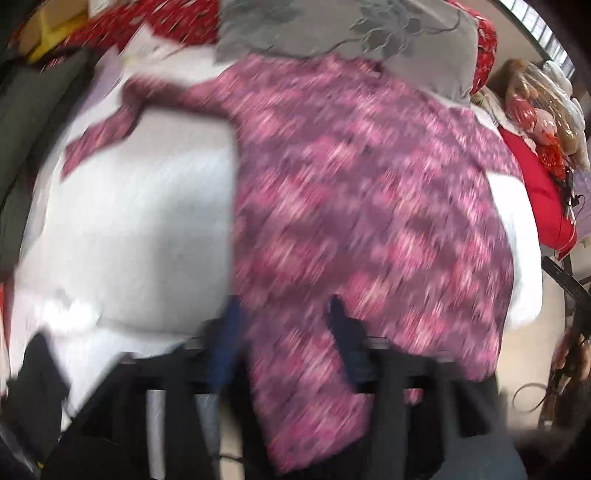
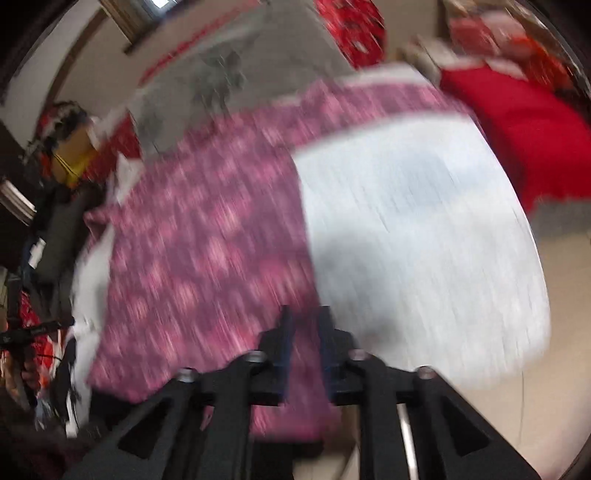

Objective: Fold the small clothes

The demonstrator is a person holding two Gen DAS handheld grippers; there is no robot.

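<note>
A pink and purple patterned garment (image 1: 351, 184) (image 2: 207, 240) lies spread on a white padded surface (image 1: 129, 221) (image 2: 406, 240), with a sleeve or strap reaching out to the left in the left wrist view. My left gripper (image 1: 284, 325) hangs over the garment's near edge, its dark fingers (image 1: 341, 325) well apart and the cloth showing loose between them. My right gripper (image 2: 306, 332) is over the garment's right edge, where it meets the white surface. Its fingers (image 2: 286, 336) stand a small gap apart, with nothing pressed between them. Both views are motion-blurred.
A grey flowered cushion (image 1: 351, 29) (image 2: 229, 66) lies beyond the garment. Red cloth (image 1: 543, 192) (image 2: 524, 122) is heaped at the right. A yellow box (image 1: 48, 29) (image 2: 72, 162) and dark clutter sit at the left. Pale floor (image 2: 498, 398) lies past the white surface's edge.
</note>
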